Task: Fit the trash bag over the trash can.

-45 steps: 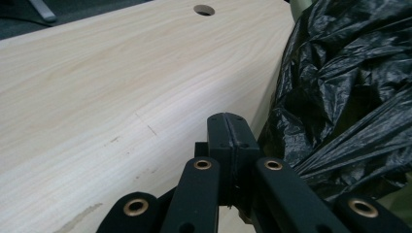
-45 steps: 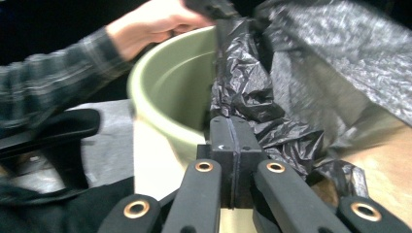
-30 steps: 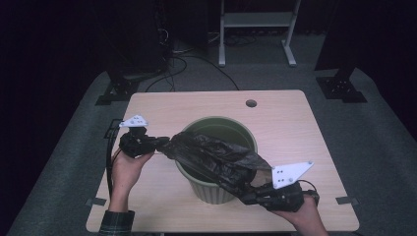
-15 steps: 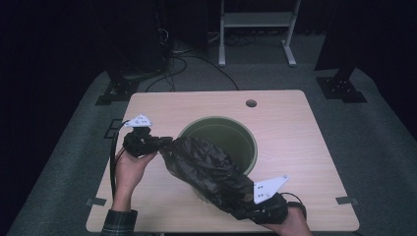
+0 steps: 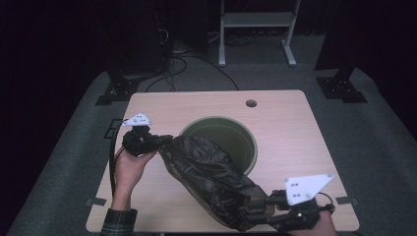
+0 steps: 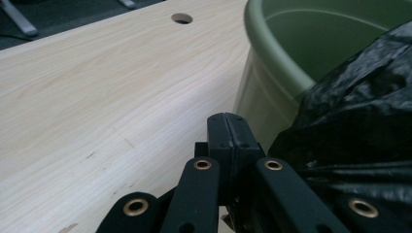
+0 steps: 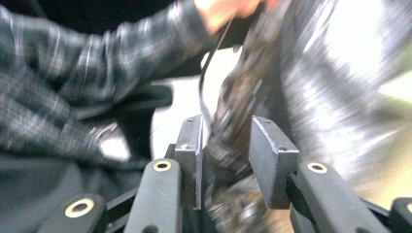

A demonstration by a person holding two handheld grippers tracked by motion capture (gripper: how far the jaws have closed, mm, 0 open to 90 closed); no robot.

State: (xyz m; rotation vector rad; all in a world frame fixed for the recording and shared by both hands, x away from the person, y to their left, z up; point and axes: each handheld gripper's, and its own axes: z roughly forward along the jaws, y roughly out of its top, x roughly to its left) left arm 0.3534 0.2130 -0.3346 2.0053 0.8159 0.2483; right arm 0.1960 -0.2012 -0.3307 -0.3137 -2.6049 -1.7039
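While the crinkly black plastic bin bag (image 5: 211, 179) is all glossy folds and wrinkles, the round olive-green plastic bin (image 5: 231, 129) under it is smooth, with a thick rolled rim. The bag is stretched out long and sausage-like, running diagonally from the left middle of the table to the near right corner, draped over the near left part of the bin's rim. The left gripper (image 5: 152, 142) has its jaws pinched fully together at the bag's left end; the left gripper view shows plastic bunched right beside the pressed pads, apparently caught there. The right gripper (image 5: 260, 212) has just been opening: its pads stand apart with bag plastic between them, and the blurred right gripper view doesn't show them pressing it. Surface is a pale wood-grain tabletop (image 5: 290, 132) with a round cable hole (image 5: 251, 103) at the far side. Dark room, grey carpet (image 5: 373, 128), cables and a white metal stand (image 5: 255, 29) behind.
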